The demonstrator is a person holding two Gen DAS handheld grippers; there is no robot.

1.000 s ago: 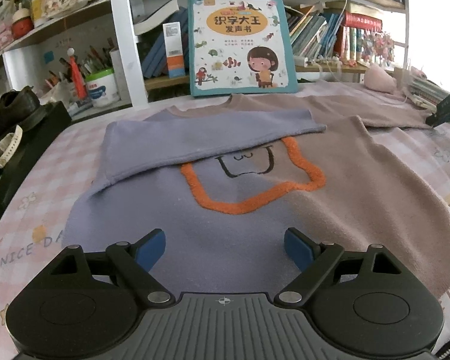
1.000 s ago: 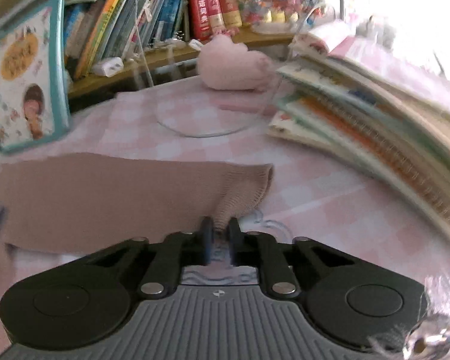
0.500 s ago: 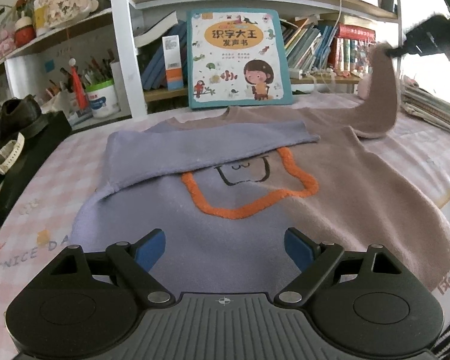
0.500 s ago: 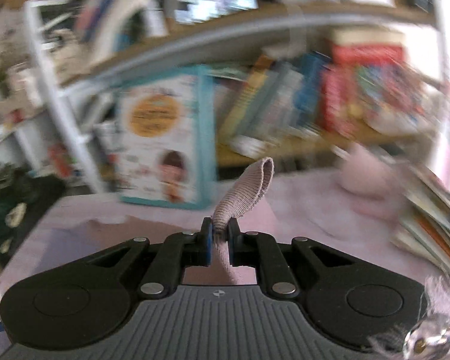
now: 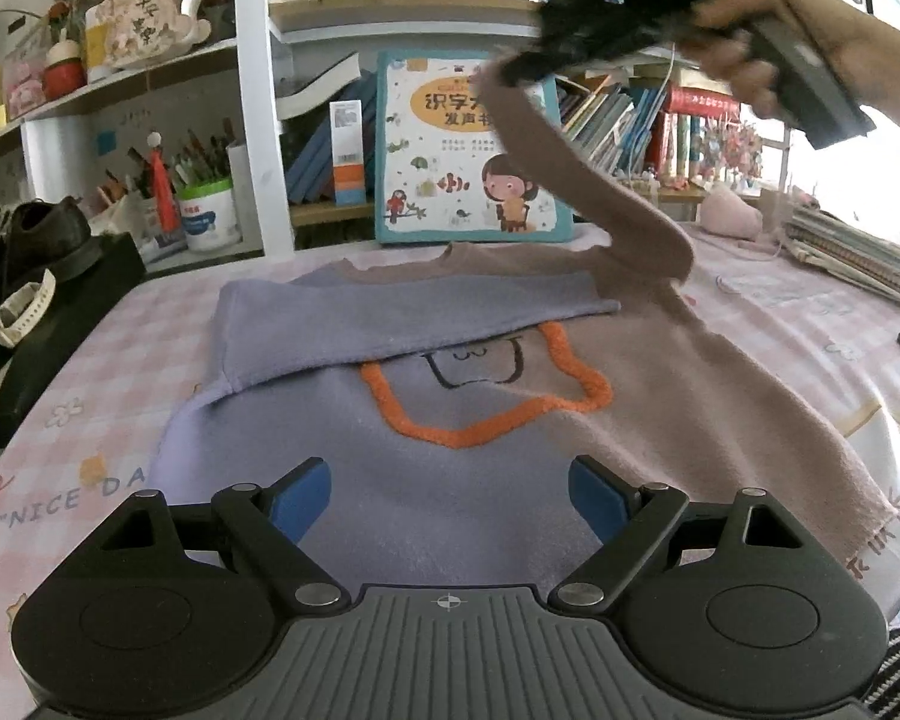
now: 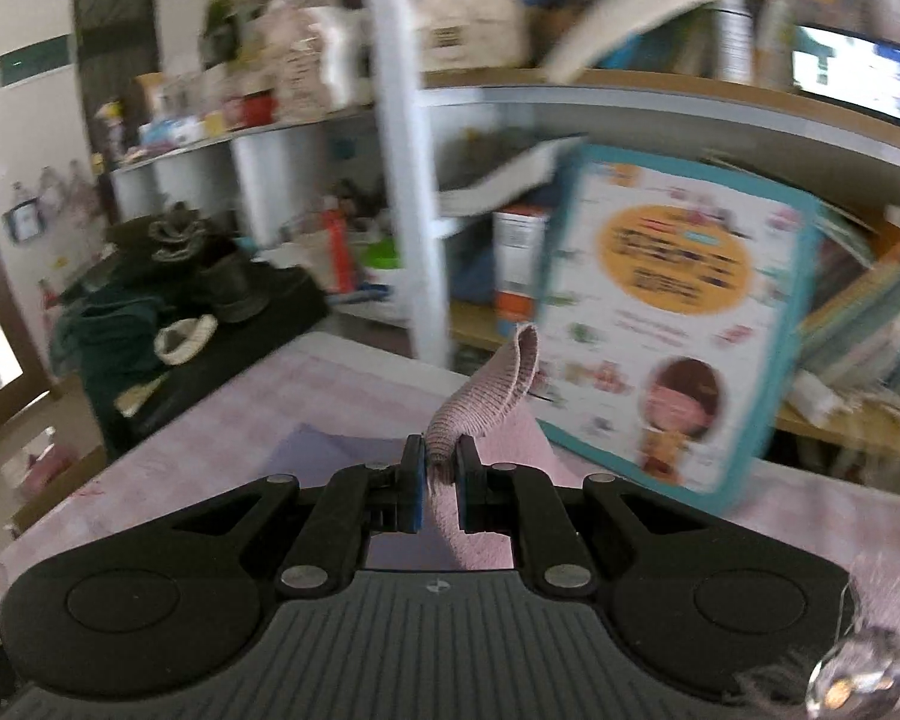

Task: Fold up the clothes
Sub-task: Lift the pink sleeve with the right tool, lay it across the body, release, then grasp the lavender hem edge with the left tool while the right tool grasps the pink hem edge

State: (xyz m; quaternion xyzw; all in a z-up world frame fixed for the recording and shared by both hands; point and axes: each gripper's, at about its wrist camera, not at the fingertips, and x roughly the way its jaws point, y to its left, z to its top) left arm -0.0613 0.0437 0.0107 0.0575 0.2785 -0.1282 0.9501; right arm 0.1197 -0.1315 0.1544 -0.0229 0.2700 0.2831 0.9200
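The sweater (image 5: 510, 420) lies flat mid-table (image 5: 90, 360), lavender sleeve (image 5: 402, 312) already folded across. The right gripper (image 6: 438, 480), clamped on the tan sleeve's cuff (image 6: 498, 396), could lose it mid-swing and wrinkle the fold. The left gripper (image 5: 450, 498) hovers wide, empty, near the hem.

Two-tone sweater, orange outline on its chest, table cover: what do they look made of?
Lilac and dusty-pink sweater: soft matte knit, probably fleecy; fuzzy nap, ribbed pink cuff pinched in the right tool.
Orange outline: raised, tufted yarn, chenille-like; it stands proud of the fabric.
Pink checked table cover: smooth and slightly glossy, maybe printed plastic or coated cloth; can't tell which.
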